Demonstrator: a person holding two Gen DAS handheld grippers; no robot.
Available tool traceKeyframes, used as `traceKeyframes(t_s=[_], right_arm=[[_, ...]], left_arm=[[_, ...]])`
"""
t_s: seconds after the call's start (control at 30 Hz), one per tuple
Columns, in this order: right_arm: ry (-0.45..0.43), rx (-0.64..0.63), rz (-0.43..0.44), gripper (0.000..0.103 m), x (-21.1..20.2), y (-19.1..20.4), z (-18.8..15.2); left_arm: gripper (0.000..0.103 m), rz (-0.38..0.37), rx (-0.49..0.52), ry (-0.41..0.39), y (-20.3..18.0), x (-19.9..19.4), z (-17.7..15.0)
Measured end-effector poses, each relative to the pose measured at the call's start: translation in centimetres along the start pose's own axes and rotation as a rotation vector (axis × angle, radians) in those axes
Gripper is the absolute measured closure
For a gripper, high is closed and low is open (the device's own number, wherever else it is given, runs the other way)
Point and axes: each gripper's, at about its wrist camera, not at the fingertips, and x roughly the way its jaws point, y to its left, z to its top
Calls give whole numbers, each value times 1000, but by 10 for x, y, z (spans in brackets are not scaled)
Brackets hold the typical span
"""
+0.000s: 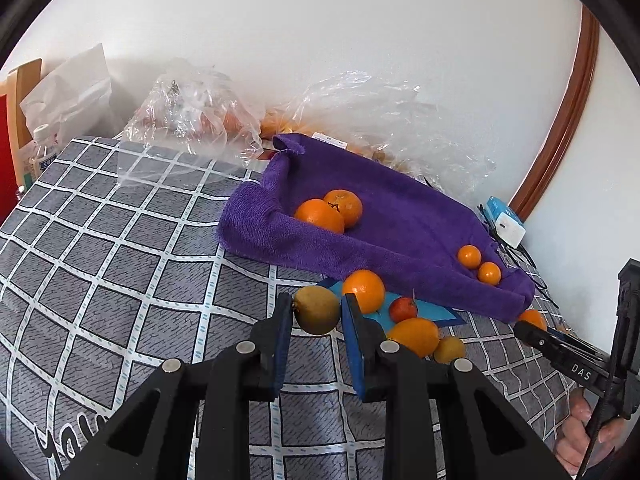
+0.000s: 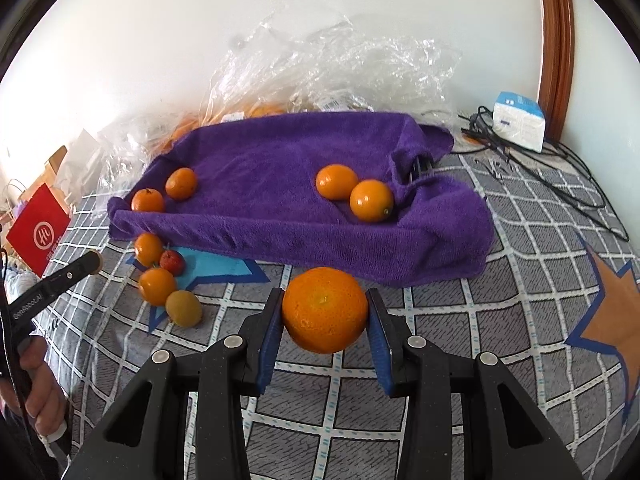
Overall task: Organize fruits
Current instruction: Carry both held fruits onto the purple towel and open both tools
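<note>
Held fruit, left: a small round yellow-green fruit [image 1: 317,309] sits pinched between the blue pads of the left gripper [image 1: 316,312]; jaws narrow, closed on it, clear of the cloth, presumably for carrying.
Held fruit, right: a large dimpled orange [image 2: 325,310] is clamped in the right gripper [image 2: 325,314]; jaws wider, set by the fruit's girth; it hangs just in front of the towel.
Sorted so far: on the purple terry towel [image 2: 280,168], two bigger oranges [image 2: 354,192] lie together at one end and two small ones [image 2: 164,192] at the other; likely grouped by size.
Unsorted: a little cluster on the grey checked bedspread [image 2: 520,240] beside the towel's edge, including a small red fruit [image 2: 173,261]; probably awaiting pickup.
Background: crumpled clear plastic bags [image 2: 340,68] against the wall, seemingly the fruit's source.
</note>
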Motion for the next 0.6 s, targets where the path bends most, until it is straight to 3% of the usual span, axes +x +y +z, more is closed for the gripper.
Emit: traceKeyframes(t_s=[0.3, 0.6], right_arm=[[-22, -17, -9, 63, -10, 5, 34], [-63, 14, -21, 63, -9, -7, 79]], left_arm=[[79, 24, -7, -29, -4, -21, 33], [79, 41, -48, -52, -3, -18, 78]])
